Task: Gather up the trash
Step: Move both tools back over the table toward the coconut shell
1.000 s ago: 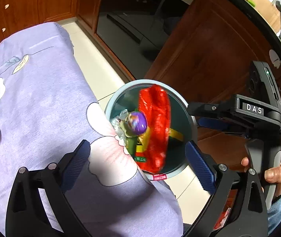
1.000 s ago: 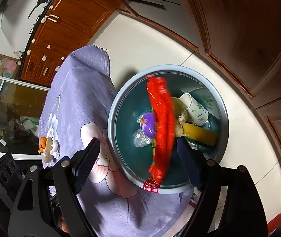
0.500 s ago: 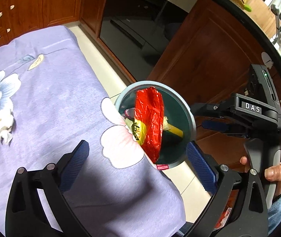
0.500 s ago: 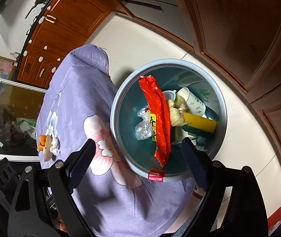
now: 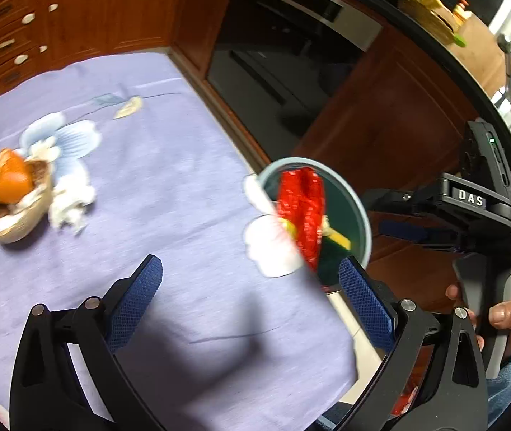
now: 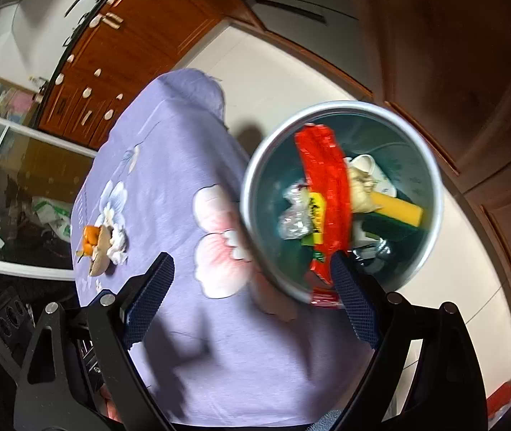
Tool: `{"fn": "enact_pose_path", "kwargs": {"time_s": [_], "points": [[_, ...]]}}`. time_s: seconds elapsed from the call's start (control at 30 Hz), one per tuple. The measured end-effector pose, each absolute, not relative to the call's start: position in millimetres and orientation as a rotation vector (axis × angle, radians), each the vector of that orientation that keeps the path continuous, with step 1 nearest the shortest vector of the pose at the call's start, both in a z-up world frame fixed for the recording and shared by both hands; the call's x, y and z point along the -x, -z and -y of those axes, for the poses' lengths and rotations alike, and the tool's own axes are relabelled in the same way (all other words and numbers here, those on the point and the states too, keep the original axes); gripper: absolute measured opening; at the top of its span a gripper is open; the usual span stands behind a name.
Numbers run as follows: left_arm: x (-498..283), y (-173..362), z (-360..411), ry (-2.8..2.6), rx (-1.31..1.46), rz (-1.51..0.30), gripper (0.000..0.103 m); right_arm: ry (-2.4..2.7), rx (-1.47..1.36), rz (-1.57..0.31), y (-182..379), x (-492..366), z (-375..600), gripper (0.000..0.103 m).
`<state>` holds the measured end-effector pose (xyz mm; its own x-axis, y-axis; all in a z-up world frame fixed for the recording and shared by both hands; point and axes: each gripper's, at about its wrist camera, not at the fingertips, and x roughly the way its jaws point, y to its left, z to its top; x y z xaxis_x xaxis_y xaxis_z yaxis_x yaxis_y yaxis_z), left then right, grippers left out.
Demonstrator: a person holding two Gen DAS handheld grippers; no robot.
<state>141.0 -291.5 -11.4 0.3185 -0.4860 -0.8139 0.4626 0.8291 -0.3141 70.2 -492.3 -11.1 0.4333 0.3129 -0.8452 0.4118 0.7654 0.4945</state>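
Note:
A grey-rimmed bin (image 6: 431, 186) stands on the floor beside the table and holds a red wrapper (image 6: 327, 186), crumpled foil, a paper cup and a yellow item. The bin (image 5: 359, 212) and red wrapper (image 5: 302, 208) also show in the left wrist view. On the purple flowered tablecloth (image 5: 169, 165) lie an orange peel in a brown shell (image 5: 15, 197) and white tissue (image 5: 70, 201); this pile also shows in the right wrist view (image 6: 103, 244). My left gripper (image 5: 252, 287) is open and empty over the table. My right gripper (image 6: 252, 283) is open and empty near the bin's rim.
Brown cabinets with white handles (image 5: 76, 18) line the far wall. A dark oven front (image 5: 284, 57) and wooden panels (image 6: 470, 54) stand beyond the bin. The right gripper's body and the hand holding it (image 5: 478, 215) are at the right of the left wrist view.
Both grippers have pulled back from the bin toward the table. The red wrapper has settled into the bin. The peel and tissue pile has come further into the left wrist view.

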Motion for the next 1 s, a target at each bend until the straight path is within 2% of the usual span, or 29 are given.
{"fn": "enact_pose_path", "kwargs": {"time_s": [0.37, 0.63, 1.0], "points": [[-161.8, 3.5, 184.2, 0.449, 0.093, -1.034, 0.099, -0.039, -0.65, -1.202, 7.0, -110.7, 416.4, 0.084], [-183.4, 13.0, 100.3, 0.316, 0.152, -1.034, 0.099, -0.195, -0.505, -1.227, -10.9, -169.0, 320.2, 0.084], [-215.5, 27.4, 39.5, 0.272, 0.175, -1.036, 0.099, -0.331, -0.39, -1.271, -5.1, -235.3, 213.4, 0.082]]}}
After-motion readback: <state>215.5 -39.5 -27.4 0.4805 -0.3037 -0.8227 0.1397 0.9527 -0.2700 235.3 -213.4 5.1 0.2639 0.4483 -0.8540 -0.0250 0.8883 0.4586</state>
